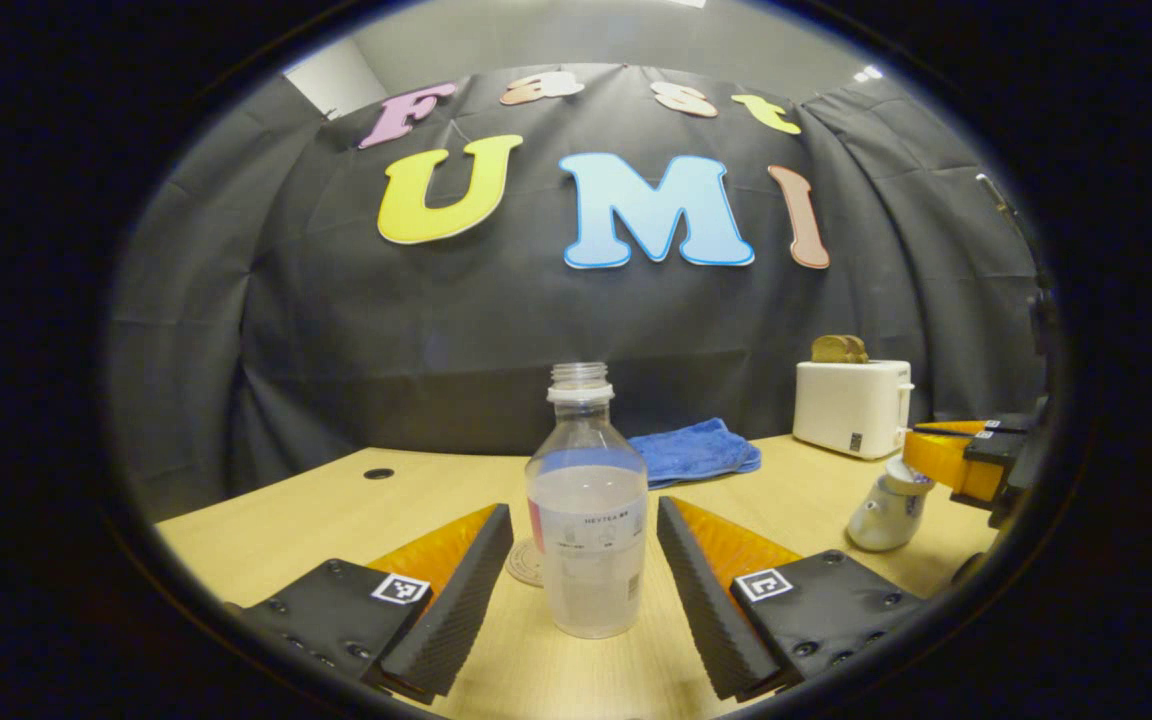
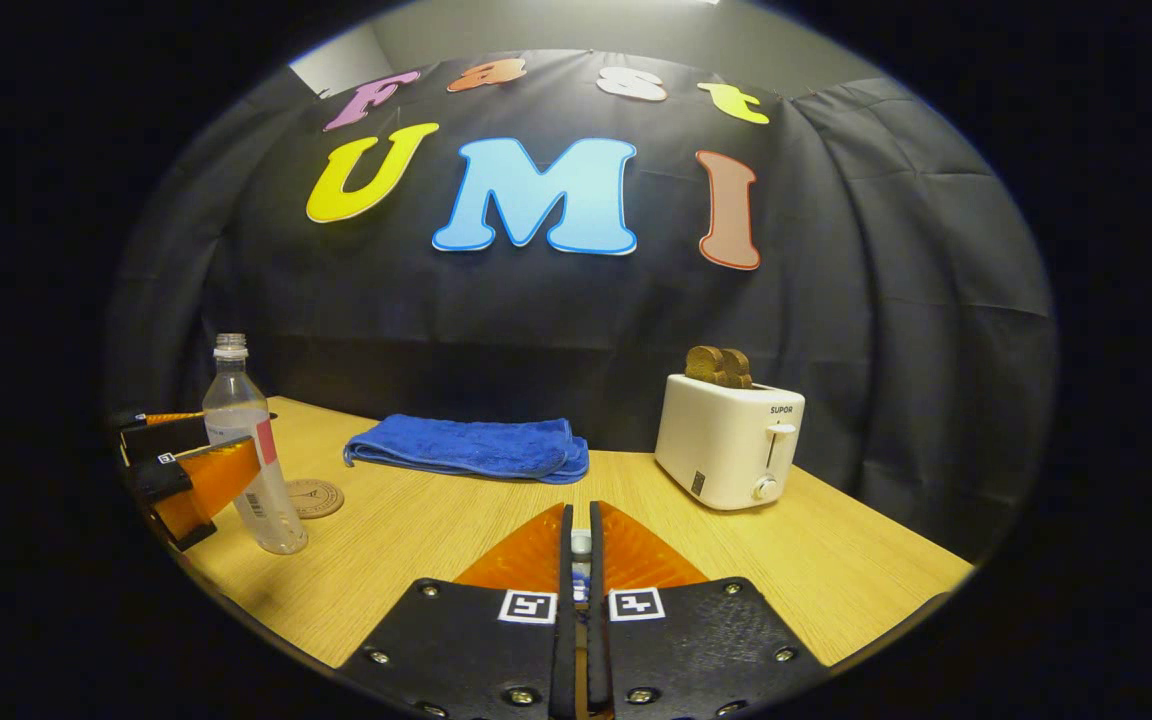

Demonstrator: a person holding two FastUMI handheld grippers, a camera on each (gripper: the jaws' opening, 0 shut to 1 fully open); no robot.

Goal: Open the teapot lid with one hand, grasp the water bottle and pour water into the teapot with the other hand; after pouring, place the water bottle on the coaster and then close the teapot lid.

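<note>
the water bottle (image 1: 588,505) stands upright on the table (image 1: 336,510), uncapped, roughly half full, right between the fingers of my left gripper (image 1: 584,600). that claw is spread wide, with clear gaps on both sides of the bottle, so nothing is pressing on it. it stands just in front of the coaster (image 1: 525,562), not on it; the right gripper view shows the round coaster (image 2: 314,497) beside its base.

i'd judge the bottle thin-walled and springy: a hard squeeze with no cap on could push water up and out, and the smooth plastic may slip. the labelled middle band looks like the best place to hold, low enough to keep the sloshing weight steady.

the teapot (image 1: 886,508) is small and white, off to the right, and my right gripper (image 1: 946,465) sits on its top. in the right gripper view that claw (image 2: 580,560) is nearly closed with something small and pale pinched between the fingers, probably the lid knob, though i can't tell if the lid is seated or lifted. it looks ceramic, so breakable.

farther back lie a folded blue towel (image 2: 471,447) and a white toaster (image 2: 731,440) with bread (image 2: 718,366) in its slots, both well clear of the bottle-to-teapot path.
</note>
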